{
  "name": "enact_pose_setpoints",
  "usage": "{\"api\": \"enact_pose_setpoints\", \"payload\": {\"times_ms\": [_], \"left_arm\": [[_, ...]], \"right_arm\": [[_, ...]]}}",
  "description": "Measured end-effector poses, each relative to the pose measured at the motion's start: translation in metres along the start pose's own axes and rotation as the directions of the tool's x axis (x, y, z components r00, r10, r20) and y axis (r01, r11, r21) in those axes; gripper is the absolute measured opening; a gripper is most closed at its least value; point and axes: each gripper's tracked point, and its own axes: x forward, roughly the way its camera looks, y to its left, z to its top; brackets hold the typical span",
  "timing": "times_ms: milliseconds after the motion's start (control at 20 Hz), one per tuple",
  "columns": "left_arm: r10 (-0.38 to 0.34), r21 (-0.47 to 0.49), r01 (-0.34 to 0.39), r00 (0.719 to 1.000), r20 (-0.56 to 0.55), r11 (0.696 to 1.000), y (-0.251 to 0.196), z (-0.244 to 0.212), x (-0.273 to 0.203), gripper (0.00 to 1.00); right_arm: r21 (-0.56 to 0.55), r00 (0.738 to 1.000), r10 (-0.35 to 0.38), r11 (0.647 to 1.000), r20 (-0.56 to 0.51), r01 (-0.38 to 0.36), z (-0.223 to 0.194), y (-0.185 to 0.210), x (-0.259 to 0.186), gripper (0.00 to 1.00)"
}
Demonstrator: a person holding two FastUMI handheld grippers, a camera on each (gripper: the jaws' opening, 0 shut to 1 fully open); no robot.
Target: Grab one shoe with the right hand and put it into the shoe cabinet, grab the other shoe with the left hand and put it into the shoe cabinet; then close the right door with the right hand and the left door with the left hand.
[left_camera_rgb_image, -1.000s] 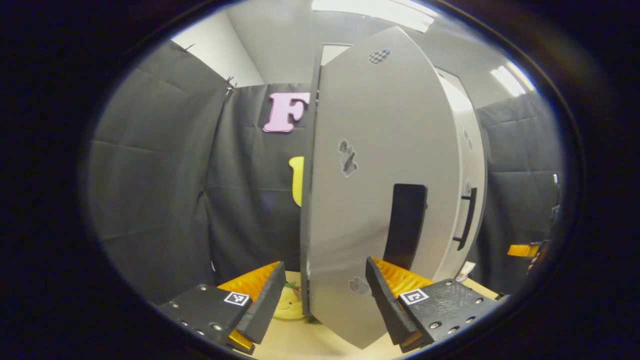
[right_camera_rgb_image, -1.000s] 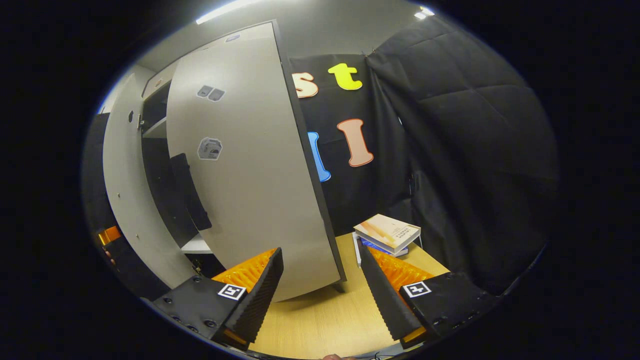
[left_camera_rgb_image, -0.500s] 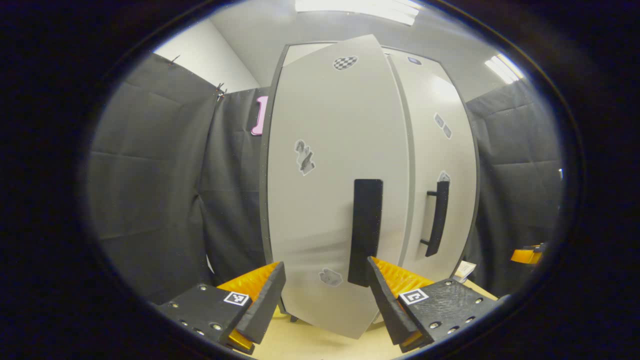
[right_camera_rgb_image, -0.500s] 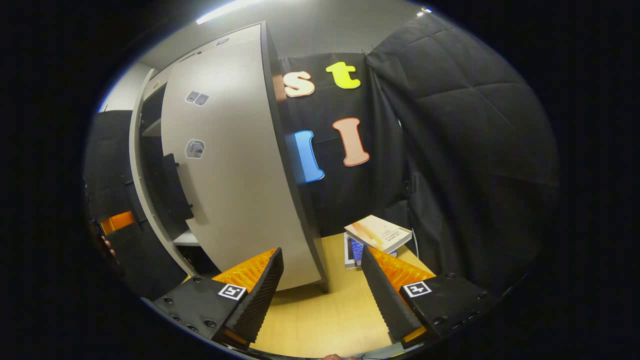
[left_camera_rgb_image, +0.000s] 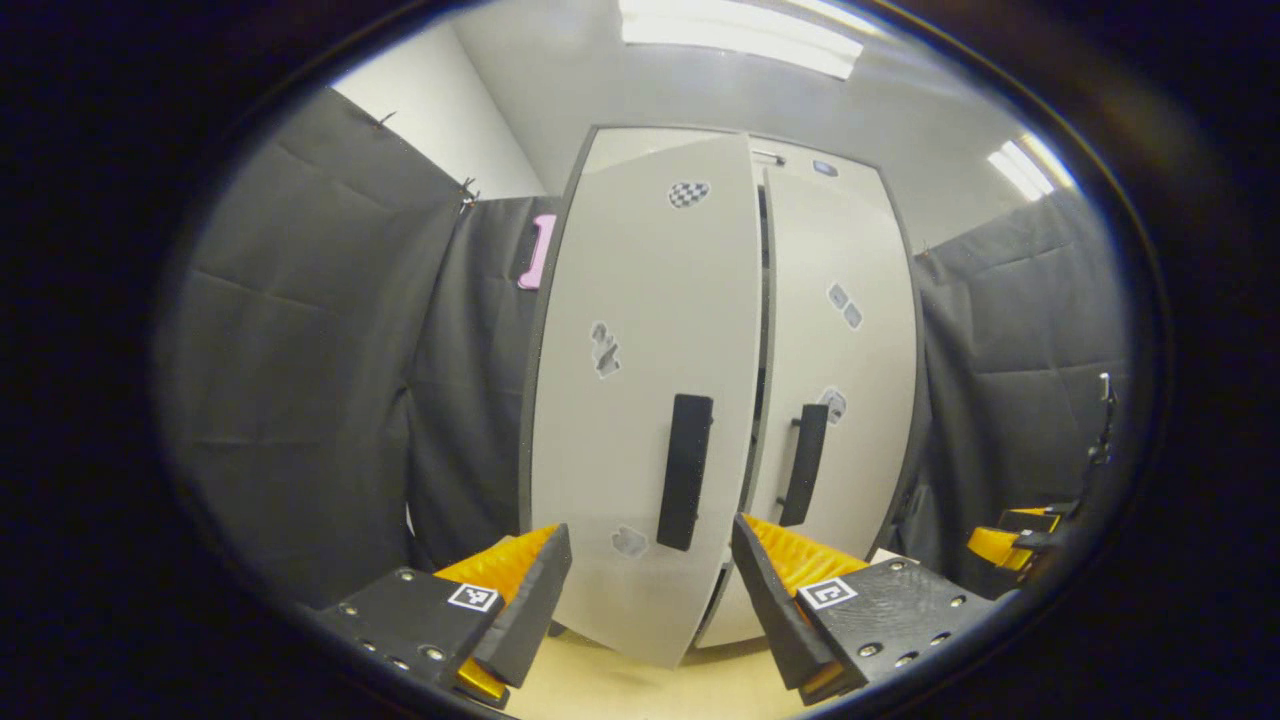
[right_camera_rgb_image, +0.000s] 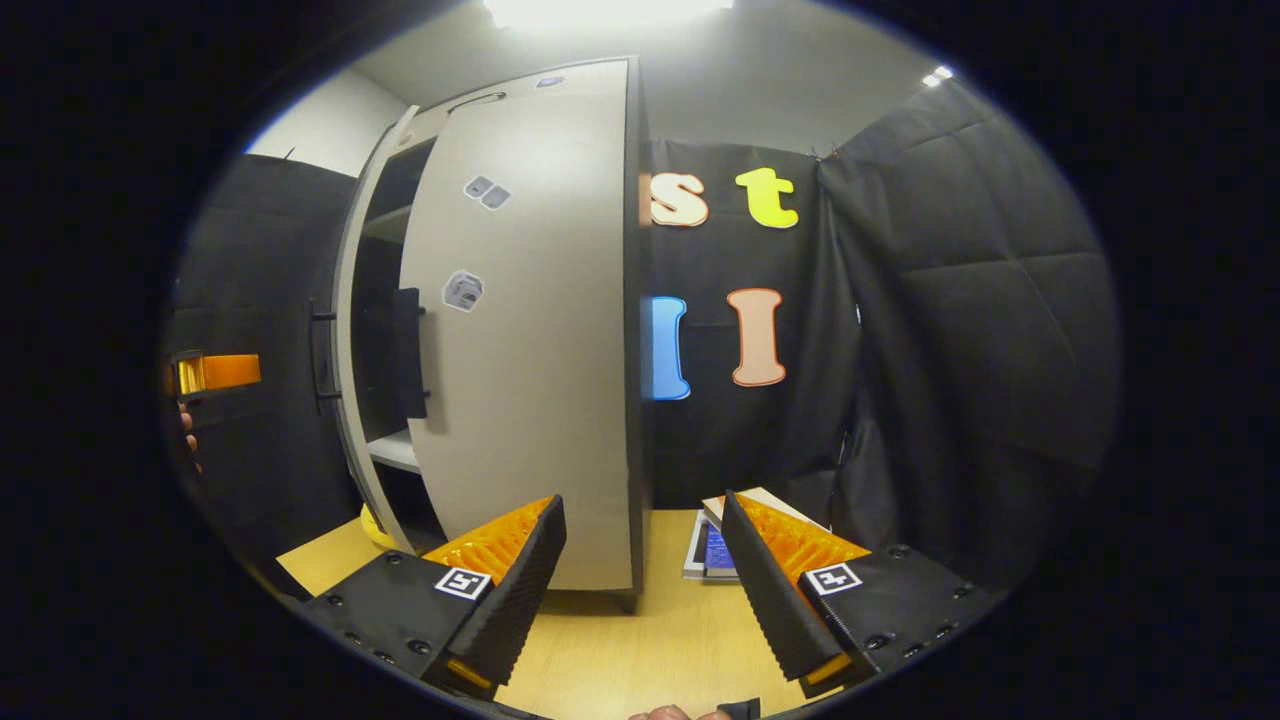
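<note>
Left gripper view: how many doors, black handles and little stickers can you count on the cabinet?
Doors: 2, left door and right door.
Black handles: 2, one and another.
Stickers: 5, three on the left door, two on the right.
Total: 9.

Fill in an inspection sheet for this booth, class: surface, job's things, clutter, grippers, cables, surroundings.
Surface: pale wooden tabletop, bare ahead of the right gripper.
Job's things: tall grey two-door shoe cabinet; left door and right door nearly closed, dark gap between them; shoes not visible.
Clutter: stacked books beside the cabinet.
Grippers: left gripper open; right gripper open; both empty.
Cables: nothing seen.
Surroundings: black quilted cloth wall, ceiling lights.
</note>
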Motion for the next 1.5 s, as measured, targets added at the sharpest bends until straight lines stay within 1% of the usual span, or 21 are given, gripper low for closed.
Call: {"api": "enact_pose_setpoints", "payload": {"times_ms": [150, 300, 350, 400, 500, 700, 750, 850, 950, 1050, 1300, 1400, 1500], "left_arm": [[-0.001, -0.024, 0.003, 0.999, 0.048, 1.000, 0.016, 0.013, -0.014, 0.99], [-0.007, -0.003, 0.007, 0.997, 0.071, 1.000, 0.036, 0.015, -0.024, 0.99], [-0.007, 0.009, 0.007, 0.998, 0.060, 1.000, 0.045, 0.010, -0.021, 0.99], [-0.007, 0.017, 0.006, 0.999, 0.052, 1.000, 0.051, 0.005, -0.021, 0.92], [-0.006, 0.018, 0.006, 0.999, 0.051, 1.000, 0.061, 0.000, -0.023, 0.92], [-0.036, -0.005, 0.036, 0.999, 0.029, 0.999, 0.077, -0.025, -0.025, 0.99], [-0.037, -0.004, 0.037, 0.999, 0.021, 0.999, 0.083, -0.033, -0.022, 0.99], [-0.036, -0.009, 0.036, 0.999, 0.002, 0.999, 0.091, -0.042, -0.018, 0.92], [-0.038, -0.010, 0.038, 0.999, -0.004, 0.999, 0.096, -0.045, -0.016, 0.85], [-0.052, -0.018, 0.052, 0.999, -0.008, 0.998, 0.102, -0.049, -0.014, 0.99], [-0.053, -0.029, 0.053, 0.999, -0.007, 0.998, 0.115, -0.053, -0.011, 0.99], [-0.072, -0.030, 0.072, 0.997, -0.017, 0.997, 0.113, -0.060, -0.009, 0.99], [-0.086, -0.027, 0.085, 0.995, -0.043, 0.996, 0.112, -0.073, -0.006, 0.92]], "right_arm": [[0.008, 0.999, 0.034, 0.999, 0.020, -0.034, 0.013, 0.028, 0.006, 0.98], [-0.007, 0.999, 0.024, 1.000, 0.028, -0.024, 0.019, 0.046, 0.009, 0.98], [-0.005, 1.000, 0.017, 1.000, 0.021, -0.017, 0.019, 0.053, 0.007, 0.98], [0.000, 1.000, 0.012, 1.000, 0.019, -0.012, 0.020, 0.060, 0.007, 0.98], [0.006, 1.000, 0.004, 1.000, 0.024, -0.004, 0.020, 0.073, 0.006, 0.98], [-0.005, 0.999, -0.012, 1.000, 0.045, 0.012, 0.020, 0.094, 0.002, 0.98], [-0.003, 0.999, -0.015, 1.000, 0.050, 0.015, 0.020, 0.098, 0.001, 0.98], [-0.002, 0.999, -0.014, 1.000, 0.041, 0.014, 0.017, 0.109, 0.000, 0.98], [-0.002, 0.999, -0.019, 1.000, 0.043, 0.019, 0.018, 0.115, -0.002, 0.98], [-0.001, 0.999, -0.028, 1.000, 0.045, 0.028, 0.015, 0.119, -0.001, 0.98], [0.022, 0.998, -0.054, 0.998, 0.041, 0.053, 0.010, 0.122, -0.007, 0.98], [0.017, 0.996, -0.080, 0.997, 0.036, 0.079, 0.006, 0.118, -0.010, 0.98], [0.021, 0.995, -0.093, 0.995, 0.022, 0.093, 0.000, 0.116, -0.014, 0.98]]}}
